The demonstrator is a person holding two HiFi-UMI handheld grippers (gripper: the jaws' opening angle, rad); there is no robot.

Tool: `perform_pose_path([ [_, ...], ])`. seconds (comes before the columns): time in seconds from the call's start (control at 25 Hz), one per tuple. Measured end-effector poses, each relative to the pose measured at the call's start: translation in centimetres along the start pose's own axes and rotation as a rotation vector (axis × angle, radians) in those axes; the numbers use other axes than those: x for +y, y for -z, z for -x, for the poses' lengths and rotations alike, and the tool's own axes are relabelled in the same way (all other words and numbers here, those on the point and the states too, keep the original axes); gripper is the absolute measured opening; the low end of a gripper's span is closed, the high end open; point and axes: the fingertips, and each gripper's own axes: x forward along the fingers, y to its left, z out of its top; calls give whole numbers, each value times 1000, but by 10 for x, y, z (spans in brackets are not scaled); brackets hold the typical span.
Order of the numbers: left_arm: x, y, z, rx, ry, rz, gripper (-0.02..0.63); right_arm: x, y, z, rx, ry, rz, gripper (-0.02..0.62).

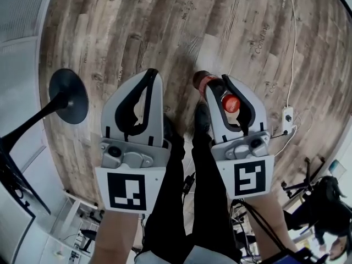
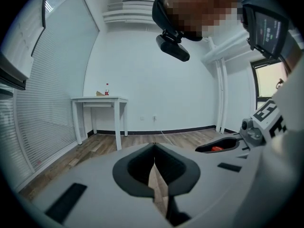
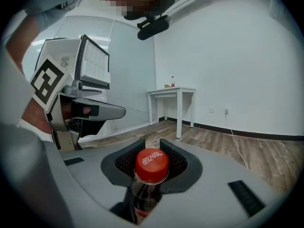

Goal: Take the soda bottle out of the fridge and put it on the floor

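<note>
A soda bottle with a red cap (image 1: 231,102) and dark drink inside hangs over the wooden floor (image 1: 165,26), cap toward me. My right gripper (image 1: 221,83) is shut on its neck. In the right gripper view the red cap (image 3: 151,164) stands just above the dark pads (image 3: 176,161), and the right gripper (image 3: 152,141) clamps the neck below it. My left gripper (image 1: 152,71) hovers beside it to the left, shut and empty. In the left gripper view the left gripper (image 2: 154,146) shows its tips meeting with nothing between them.
A black round stand base (image 1: 69,95) sits on the floor at left. A power strip (image 1: 287,116) with a white cable lies at right. My legs in black trousers (image 1: 181,191) stand between the grippers. A white table (image 2: 99,101) stands by the far wall, and the fridge (image 3: 92,70) is at left.
</note>
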Motion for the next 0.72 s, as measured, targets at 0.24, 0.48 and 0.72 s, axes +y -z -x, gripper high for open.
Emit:
perform_pose_path([
  [0.24,6,39,-9,13,7,-2,17,2,42,-15,18,4,15,110],
  [0.48,7,68,-19,-5,21,14,15,0,81,-26,28,1,24,110],
  [0.72,8,97,-24,0,18,3,17,1,116,-32,46,-6,19,110],
])
